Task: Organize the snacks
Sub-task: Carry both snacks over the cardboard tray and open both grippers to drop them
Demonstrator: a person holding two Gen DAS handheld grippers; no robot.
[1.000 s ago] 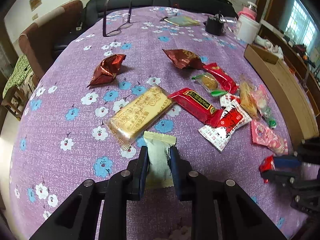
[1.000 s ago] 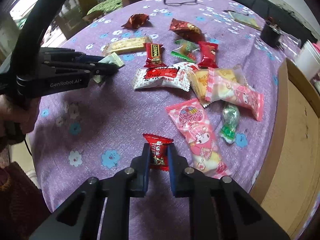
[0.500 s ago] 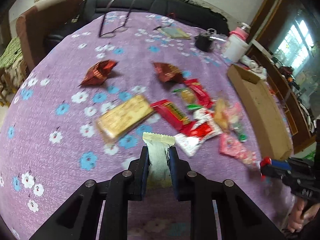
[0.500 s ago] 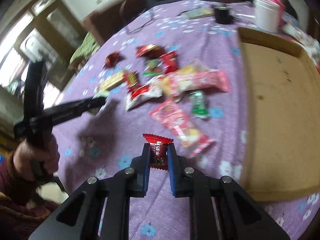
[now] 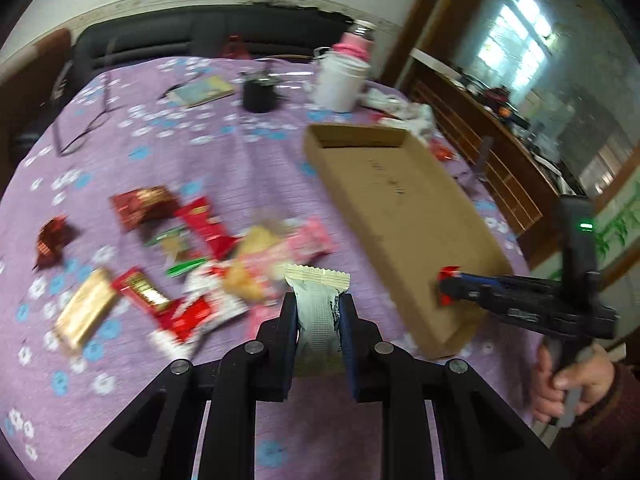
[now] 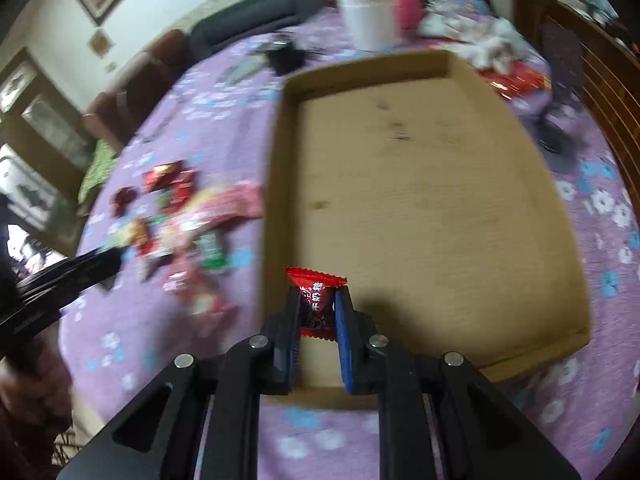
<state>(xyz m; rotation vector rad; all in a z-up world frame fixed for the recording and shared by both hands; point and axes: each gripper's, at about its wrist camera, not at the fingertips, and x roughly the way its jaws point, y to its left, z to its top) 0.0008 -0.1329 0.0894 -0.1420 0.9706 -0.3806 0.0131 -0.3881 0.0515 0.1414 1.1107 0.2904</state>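
Observation:
My left gripper [image 5: 318, 312] is shut on a pale green-white snack packet [image 5: 318, 300], held above the purple flowered tablecloth between the snack pile and the box. My right gripper [image 6: 317, 308] is shut on a small red candy packet [image 6: 316, 298], held over the near left corner of the shallow cardboard box [image 6: 420, 200]. In the left wrist view the right gripper [image 5: 452, 282] with its red candy reaches over the box [image 5: 400, 216] near its front end. Several loose snacks [image 5: 224, 264] lie in a blurred pile left of the box.
A white jar [image 5: 340, 84] with a pink bottle behind it, a black cup [image 5: 260, 94], a booklet [image 5: 200, 90] and glasses [image 5: 86, 128] sit at the table's far side. A gold bar snack [image 5: 84, 312] and red wrappers lie at the left. A sofa runs behind the table.
Both grippers have swung right toward the cardboard box, each still holding its snack. The right gripper now hangs over the box's near corner; the left has passed over the snack pile.

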